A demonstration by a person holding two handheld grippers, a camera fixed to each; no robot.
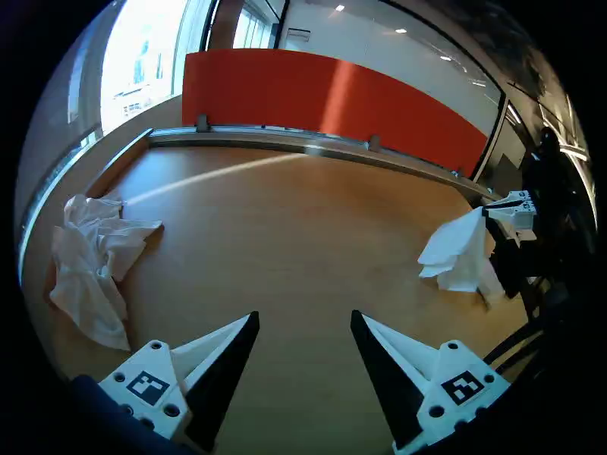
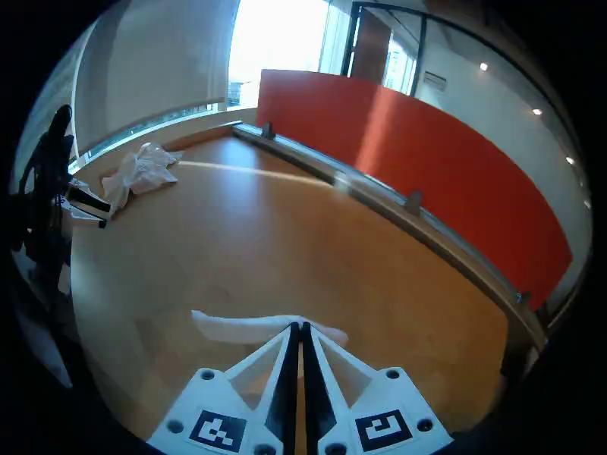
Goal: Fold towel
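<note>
Low over a wooden table [image 1: 303, 227], left gripper [image 1: 303, 315] with fingers spread wide apart, bare wood showing through the gap. Broad open tabletop ahead, running to a metal rail [image 1: 303, 140] along the far edge, with an orange partition [image 1: 326, 98] standing behind it and a bright window [image 1: 136, 61] beyond the left corner. Near the table's left edge in the left gripper view, a crumpled towel heap [image 1: 95, 262], loose and bunched, close to the raised side lip and well apart from both grippers. Far off at the right edge of that view, right gripper [image 1: 493, 220] with a white towel [image 1: 459, 258] hanging from its tips, lower folds touching the wood or just above it; cannot tell which. In the right gripper view, fingers [image 2: 262, 368] pressed together with only a thin dark seam between them, clamped on the towel's near edge. Pale cloth spreading left and right past the tips, lying low and slightly blurred. Beyond it, a long stretch of bare wood, the rail slanting away on the right under the partition. Heap small in the far left corner of the table, the other gripper just beside it at the left rim of the view.
</note>
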